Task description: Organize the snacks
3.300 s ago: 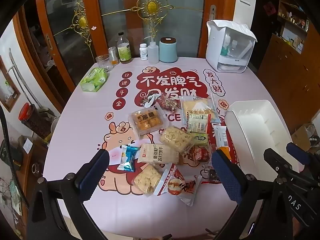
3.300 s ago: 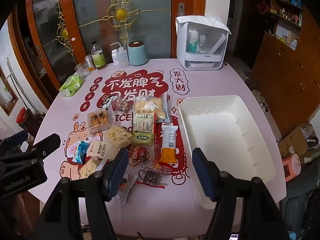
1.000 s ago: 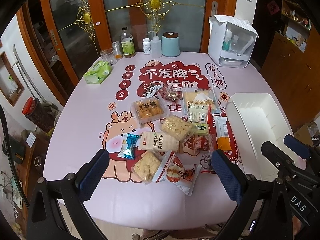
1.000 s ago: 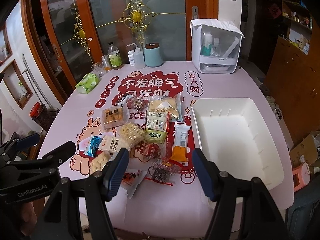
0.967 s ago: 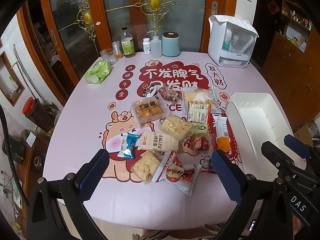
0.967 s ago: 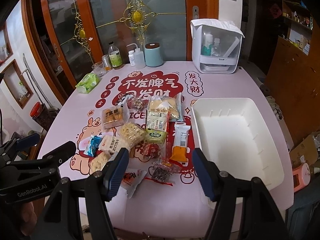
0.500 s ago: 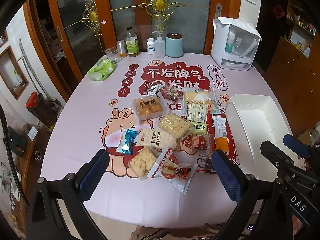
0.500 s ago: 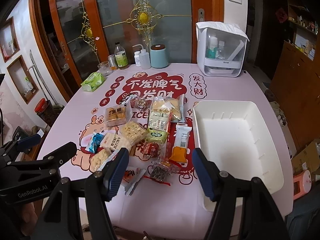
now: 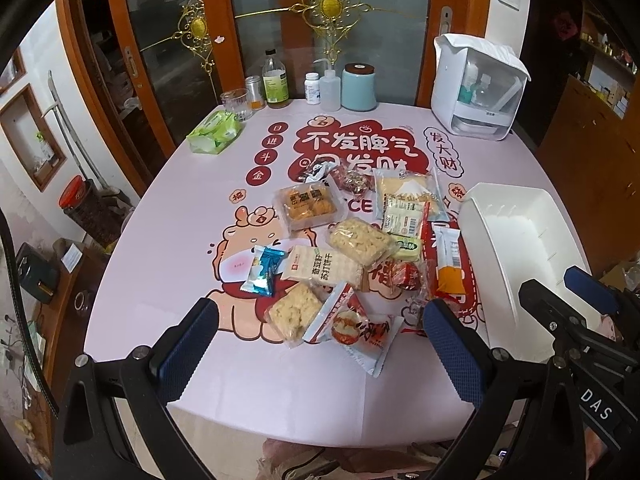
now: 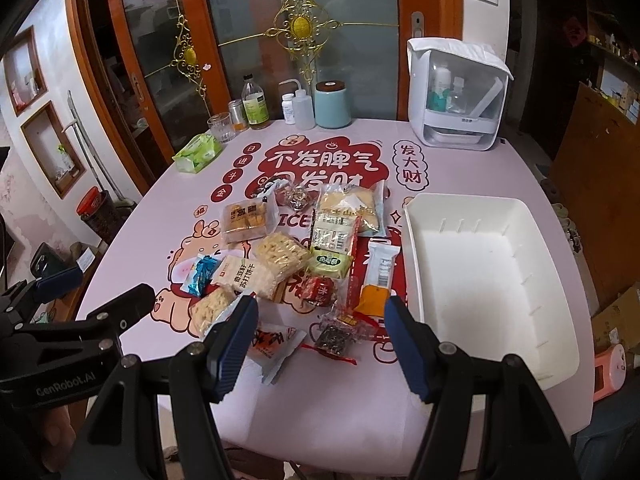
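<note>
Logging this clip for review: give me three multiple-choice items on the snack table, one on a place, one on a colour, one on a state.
1. The white bin lies where relative to the snack pile?
A. to its right
B. to its left
C. under it

2. The tissue pack is what colour?
A. red
B. green
C. black

3. What is in the white bin?
A. several snacks
B. one bottle
C. nothing

Key: 1 A, the bin fills the table's right side; 2 B, its wrapper is light green; 3 C, only its bare white floor shows, and every snack is on the table.
</note>
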Available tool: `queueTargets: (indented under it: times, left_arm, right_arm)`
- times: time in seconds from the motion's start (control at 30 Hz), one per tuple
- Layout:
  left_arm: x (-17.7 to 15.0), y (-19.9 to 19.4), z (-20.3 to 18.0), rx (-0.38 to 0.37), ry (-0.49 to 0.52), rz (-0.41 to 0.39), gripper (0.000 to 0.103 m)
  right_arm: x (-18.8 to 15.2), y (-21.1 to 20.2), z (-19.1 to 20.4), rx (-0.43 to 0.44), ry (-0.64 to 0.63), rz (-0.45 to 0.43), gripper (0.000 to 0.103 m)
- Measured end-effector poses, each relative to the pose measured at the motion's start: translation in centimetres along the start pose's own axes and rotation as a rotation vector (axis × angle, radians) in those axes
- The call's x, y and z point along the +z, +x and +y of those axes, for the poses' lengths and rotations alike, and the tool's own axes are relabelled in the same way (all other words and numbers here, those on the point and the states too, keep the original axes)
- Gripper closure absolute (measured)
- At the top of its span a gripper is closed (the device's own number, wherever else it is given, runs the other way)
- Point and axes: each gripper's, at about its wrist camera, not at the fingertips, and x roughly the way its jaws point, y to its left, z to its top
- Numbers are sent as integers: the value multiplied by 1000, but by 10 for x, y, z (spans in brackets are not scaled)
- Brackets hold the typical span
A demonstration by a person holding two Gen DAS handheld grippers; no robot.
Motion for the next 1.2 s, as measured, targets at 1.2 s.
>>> queueTargets:
  times: [1.2]
  left_arm:
    - [45, 131, 128, -108, 175, 158, 1]
  right_arm:
    - [-9, 109, 83, -74, 184, 233, 37]
